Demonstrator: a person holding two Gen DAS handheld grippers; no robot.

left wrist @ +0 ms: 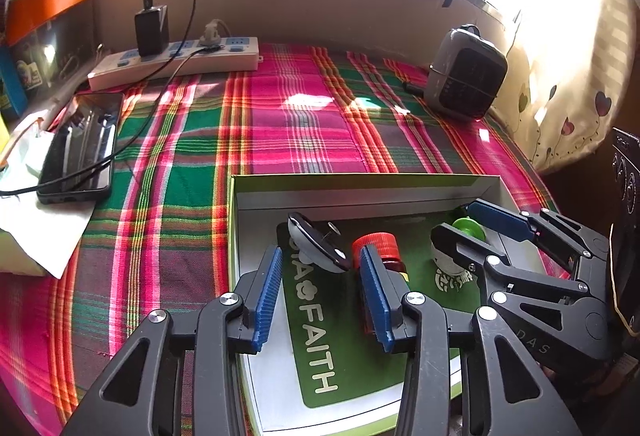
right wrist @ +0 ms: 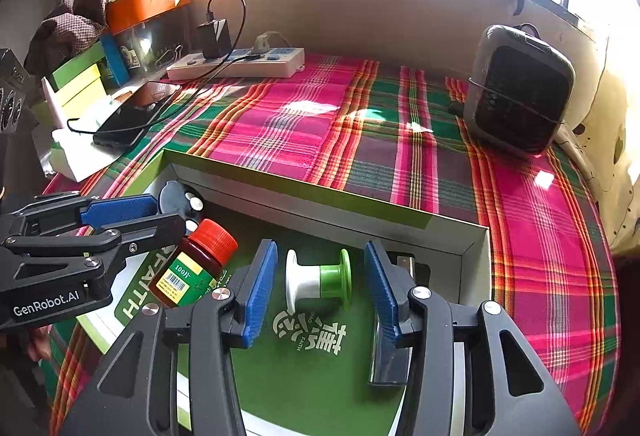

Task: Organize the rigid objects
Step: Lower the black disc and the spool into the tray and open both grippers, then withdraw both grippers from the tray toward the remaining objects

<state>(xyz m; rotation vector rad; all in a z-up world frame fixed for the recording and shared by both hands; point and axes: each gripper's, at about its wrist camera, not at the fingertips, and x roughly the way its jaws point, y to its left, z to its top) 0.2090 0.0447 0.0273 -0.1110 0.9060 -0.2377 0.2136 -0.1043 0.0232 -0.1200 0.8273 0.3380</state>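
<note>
Both tongs hang spread and empty over the shallow box (right wrist: 476, 248) on the plaid surface (right wrist: 400, 140). The right tongs (right wrist: 320, 288) straddle the green-and-white spool (right wrist: 320, 278), which lies on its side and would likely roll if nudged. The left tongs (left wrist: 320, 288) sit close to the red-capped brown bottle (left wrist: 380, 252) and a dark disc-shaped piece (left wrist: 316, 242), either easily knocked.
</note>
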